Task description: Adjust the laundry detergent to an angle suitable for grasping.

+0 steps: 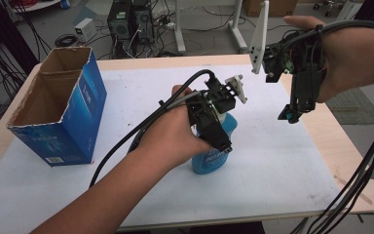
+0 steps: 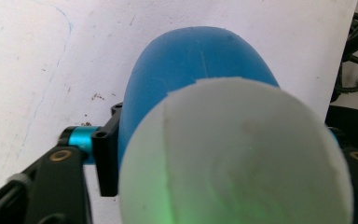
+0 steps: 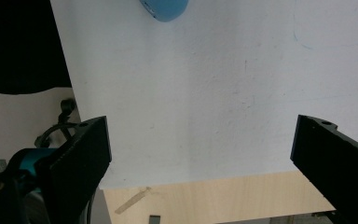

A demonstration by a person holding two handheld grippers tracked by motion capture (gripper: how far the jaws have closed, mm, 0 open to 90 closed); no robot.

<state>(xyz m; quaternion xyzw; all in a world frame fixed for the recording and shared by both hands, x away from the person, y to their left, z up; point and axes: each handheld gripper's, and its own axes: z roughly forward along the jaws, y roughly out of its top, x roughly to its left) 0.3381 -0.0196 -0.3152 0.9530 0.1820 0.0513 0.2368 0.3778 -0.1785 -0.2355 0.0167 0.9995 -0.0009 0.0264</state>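
Two grippers | left gripper [image 1: 222,141] jaws pinch blue bottle [image 1: 213,158] | right gripper [image 1: 289,116] jaws spread | cardboard box [image 1: 58,107] well left

Blue bottle [image 1: 213,158] with white cap [image 2: 235,154] stood upright on the white sheet [image 1: 272,161], mid-table. Printed label faced front. Left gripper [image 1: 219,129] had its jaws against the body.

Bottle [image 1: 213,158] stands on table [image 1: 282,161], right of box [image 1: 58,107].

Lab: computer towers [image 1: 131,19], tangled floor cables [image 1: 68,39] behind table [image 1: 175,63].
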